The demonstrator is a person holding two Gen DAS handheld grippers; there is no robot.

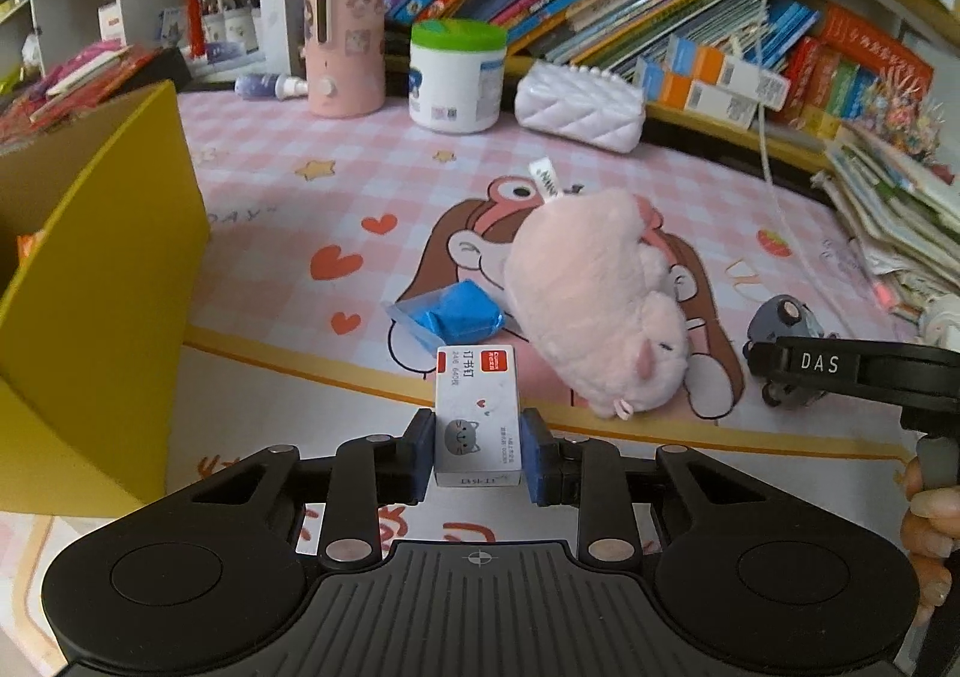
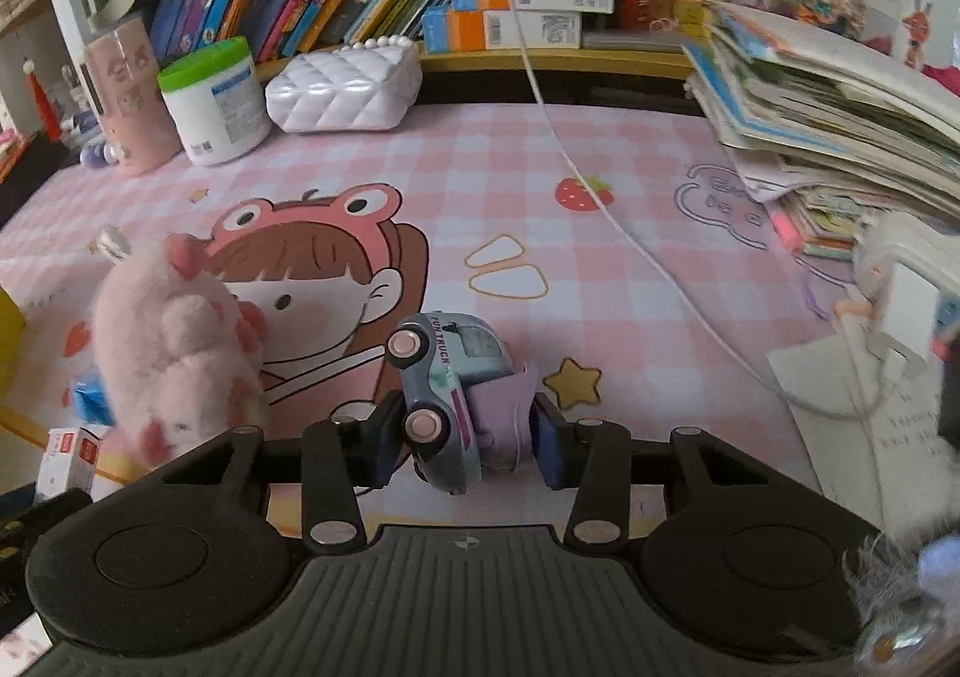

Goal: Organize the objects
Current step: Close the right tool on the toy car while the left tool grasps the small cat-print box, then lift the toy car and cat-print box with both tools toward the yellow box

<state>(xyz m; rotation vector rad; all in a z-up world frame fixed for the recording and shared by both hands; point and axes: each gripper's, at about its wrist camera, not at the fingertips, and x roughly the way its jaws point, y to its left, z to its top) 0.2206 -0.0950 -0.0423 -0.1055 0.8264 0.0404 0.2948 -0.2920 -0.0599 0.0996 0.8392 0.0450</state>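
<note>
My left gripper (image 1: 478, 446) is shut on a small white staple box (image 1: 477, 413) with a grey cat print, lifted a little above the pink mat. Beyond it lie a blue clay pack (image 1: 459, 314) and a pink plush toy (image 1: 600, 305). My right gripper (image 2: 468, 437) is shut on a grey-blue toy truck (image 2: 447, 383) with pink wheels, tipped on its side between the pads. The right gripper (image 1: 852, 371) also shows at the right edge of the left wrist view, over the truck (image 1: 780, 317). The plush (image 2: 174, 341) lies left of the truck, the staple box (image 2: 69, 455) at far left.
A yellow cardboard box (image 1: 102, 269) stands open at the left. At the back are a pink cylinder (image 1: 345, 41), a green-lidded white jar (image 1: 457, 74), a white quilted case (image 1: 579, 107) and shelves of books. A white cable (image 2: 600, 197) crosses the mat; stacked booklets (image 2: 840, 101) fill the right.
</note>
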